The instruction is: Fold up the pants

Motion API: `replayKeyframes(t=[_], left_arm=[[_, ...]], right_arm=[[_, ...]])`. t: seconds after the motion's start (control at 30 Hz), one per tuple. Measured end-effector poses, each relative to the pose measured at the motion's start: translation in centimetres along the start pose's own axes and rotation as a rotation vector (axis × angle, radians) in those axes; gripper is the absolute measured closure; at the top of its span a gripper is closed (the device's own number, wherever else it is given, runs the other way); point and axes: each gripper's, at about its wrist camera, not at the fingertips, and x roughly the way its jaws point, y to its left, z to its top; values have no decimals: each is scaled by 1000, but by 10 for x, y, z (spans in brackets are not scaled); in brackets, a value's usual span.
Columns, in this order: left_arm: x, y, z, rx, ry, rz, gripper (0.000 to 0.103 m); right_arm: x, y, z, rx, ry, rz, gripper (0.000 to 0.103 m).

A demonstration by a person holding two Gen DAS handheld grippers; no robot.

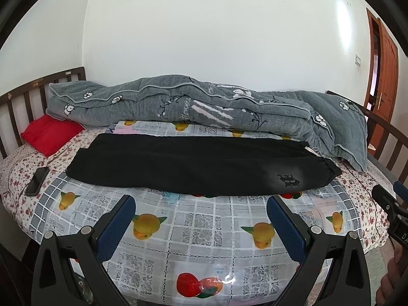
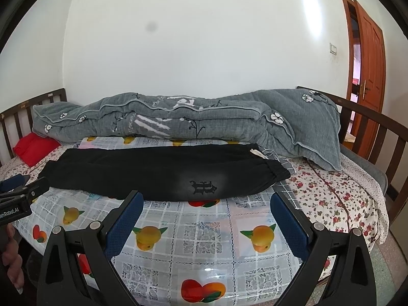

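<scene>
The black pants (image 1: 193,163) lie flat across the middle of the bed, already doubled leg over leg, with the elastic waistband at three o'clock and the leg ends at nine o'clock; an embroidered emblem (image 1: 288,179) sits near the waistband on the near edge. They rest on a glossy fruit-print cloth (image 1: 204,229) spread over a floral sheet (image 1: 367,191). Both tools hover short of the near hem, at six o'clock from the garment: the left gripper (image 1: 201,204) and the right gripper (image 2: 205,200) each have their blue pads spread wide, holding nothing. The step in hand looks like the approach for a crosswise fold. To do it well, I would take one end at both corners, pinch through all layers at once, lift low and carry it evenly over the other end so the edges line up, since the slick cloth may let the fabric slide. Farther out, a grey quilt (image 1: 204,107) is bunched at twelve o'clock, a red pillow (image 1: 49,134) and a phone (image 1: 37,181) lie toward nine o'clock.
</scene>
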Motion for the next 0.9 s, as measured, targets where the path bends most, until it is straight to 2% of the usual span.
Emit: replayKeyframes(t=[0.53, 0.73, 0.83, 0.9], left_arm=[[0, -3, -4, 9, -7, 2, 0], [13, -5, -7, 29, -10, 5, 0], [30, -2, -12, 25, 4, 49, 0], [45, 2, -16, 16, 29, 50, 0]], right_arm=[[3, -1, -5, 13, 6, 18, 5], [21, -1, -13, 11, 26, 47, 5], [41, -3, -22, 28, 54, 42, 5], [58, -4, -31, 40, 81, 46, 5]])
